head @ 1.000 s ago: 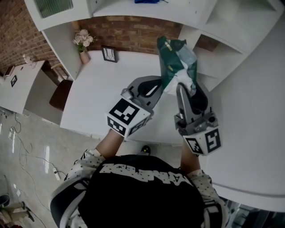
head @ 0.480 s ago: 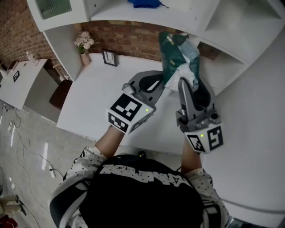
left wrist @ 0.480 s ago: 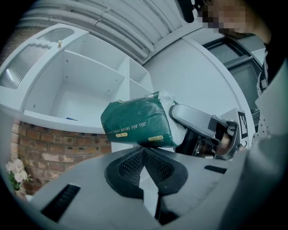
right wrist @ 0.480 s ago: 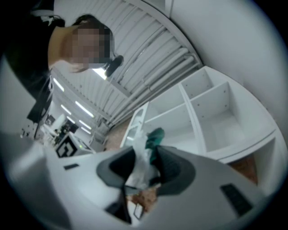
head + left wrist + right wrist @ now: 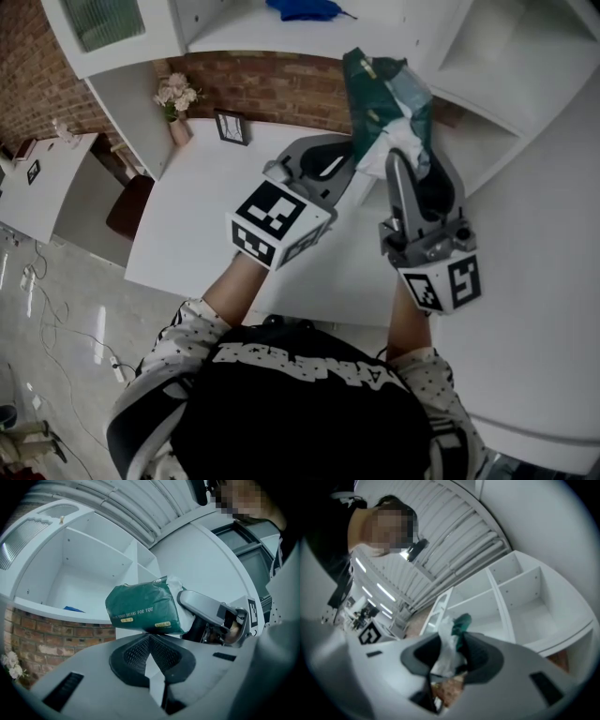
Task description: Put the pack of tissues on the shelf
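**Tissue pack held up, short of the shelf**

Head view: the right gripper (image 5: 412, 164) clamps the crumpled white end of the dark green, soft plastic pack of tissues (image 5: 382, 98). The pack stands up toward twelve o'clock from its jaws, in front of the white board shelf unit (image 5: 487, 66). The left gripper (image 5: 328, 164), at the pack's nine o'clock, has its jaws pressed together on nothing.

Left gripper view: the pack hangs just past the closed tips at twelve o'clock; whether they touch I cannot tell.

Right gripper view: the white end fills the gap between the fingers (image 5: 485, 660), and the green body pokes out at one o'clock.

Held by its thin end, the pack will likely sag. Prop it from below and release it only once it rests on a board.
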Motion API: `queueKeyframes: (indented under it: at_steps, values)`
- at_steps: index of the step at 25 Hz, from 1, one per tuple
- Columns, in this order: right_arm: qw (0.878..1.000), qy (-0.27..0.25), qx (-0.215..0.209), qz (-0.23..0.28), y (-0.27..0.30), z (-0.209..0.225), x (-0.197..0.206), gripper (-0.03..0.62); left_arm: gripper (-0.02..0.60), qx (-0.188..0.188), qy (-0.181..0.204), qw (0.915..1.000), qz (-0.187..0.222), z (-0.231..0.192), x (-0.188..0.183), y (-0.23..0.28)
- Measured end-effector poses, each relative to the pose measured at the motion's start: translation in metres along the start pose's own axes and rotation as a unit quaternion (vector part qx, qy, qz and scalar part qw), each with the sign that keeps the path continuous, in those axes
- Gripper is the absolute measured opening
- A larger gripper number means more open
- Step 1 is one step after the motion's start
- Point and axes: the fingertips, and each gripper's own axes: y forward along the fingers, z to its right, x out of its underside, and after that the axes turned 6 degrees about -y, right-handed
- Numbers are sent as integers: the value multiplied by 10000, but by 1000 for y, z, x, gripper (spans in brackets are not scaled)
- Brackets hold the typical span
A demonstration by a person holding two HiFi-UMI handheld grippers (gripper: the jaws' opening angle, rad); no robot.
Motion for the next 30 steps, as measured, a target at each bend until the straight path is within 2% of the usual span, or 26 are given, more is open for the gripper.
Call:
queueKeyframes:
  at_steps: [4,7,14,30]
  values:
    - [9998,-191,53,2,24,10,-24,153,34,115,-21,9999,53,-8,-32,9]
    - [9996,-266,71,10,38,20,-26,153,34,145,31,9998,121,-19,-44,18]
    - [9990,-428,121,101,35,29,-9,153,34,203,177,9994,217,-27,-32,33]
    - [9978,-637,135,150,36,33,-4,153,34,165,262,9995,112,-31,-24,40]
